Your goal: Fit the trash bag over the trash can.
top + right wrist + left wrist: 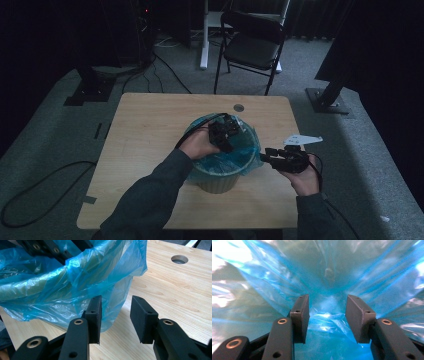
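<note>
While the bin (216, 177) stands near the middle of the wooden worktop (145, 150), its blue plastic liner (247, 142) drapes over the rim. Reaching down inside the liner (322, 272), the left claw (222, 132) has its jaws spread, with crumpled film between them. Just beside the bin's right side, the right claw (115, 315) is spread too, pinching nothing, its tips close to the liner's overhang (75, 290).
</note>
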The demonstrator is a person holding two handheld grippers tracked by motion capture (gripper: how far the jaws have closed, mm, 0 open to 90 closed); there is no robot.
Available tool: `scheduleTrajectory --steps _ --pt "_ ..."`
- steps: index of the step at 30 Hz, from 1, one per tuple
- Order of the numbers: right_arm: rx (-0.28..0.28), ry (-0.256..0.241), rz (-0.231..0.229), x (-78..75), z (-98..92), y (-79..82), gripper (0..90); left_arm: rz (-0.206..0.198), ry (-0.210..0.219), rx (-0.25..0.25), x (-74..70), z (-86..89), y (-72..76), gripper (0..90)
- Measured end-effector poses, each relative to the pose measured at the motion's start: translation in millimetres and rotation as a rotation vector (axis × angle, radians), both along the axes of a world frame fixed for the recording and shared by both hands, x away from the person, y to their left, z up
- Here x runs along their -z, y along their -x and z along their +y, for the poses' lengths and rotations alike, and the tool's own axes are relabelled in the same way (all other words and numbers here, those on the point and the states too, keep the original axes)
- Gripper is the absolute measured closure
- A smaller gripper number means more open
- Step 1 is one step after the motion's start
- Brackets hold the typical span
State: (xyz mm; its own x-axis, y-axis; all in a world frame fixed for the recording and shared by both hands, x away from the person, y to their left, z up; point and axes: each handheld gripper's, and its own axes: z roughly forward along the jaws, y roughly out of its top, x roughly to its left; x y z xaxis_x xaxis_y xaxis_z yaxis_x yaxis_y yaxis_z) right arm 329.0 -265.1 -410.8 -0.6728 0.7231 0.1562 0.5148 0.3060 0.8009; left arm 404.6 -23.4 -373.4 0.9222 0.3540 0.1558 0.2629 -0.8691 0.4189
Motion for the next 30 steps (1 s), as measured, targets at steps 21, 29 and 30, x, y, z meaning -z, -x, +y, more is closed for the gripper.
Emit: scheduleTrajectory --steps 21,29,30 --pt "0.004 -0.003 -0.005 -1.2 -2.5 1.5 60.5 -0.148 0.405 -0.122 -37.8 79.3 24.9 56.3" --pt "0.004 -0.002 -0.002 -0.2 -1.5 1.0 60.1 -0.212 0.531 -0.201 -41.7 117.0 32.3 56.4" --pt "0.004 -0.001 -0.003 -0.2 -1.6 1.0 60.1 -0.217 0.54 -0.208 -42.0 120.7 33.1 56.3"
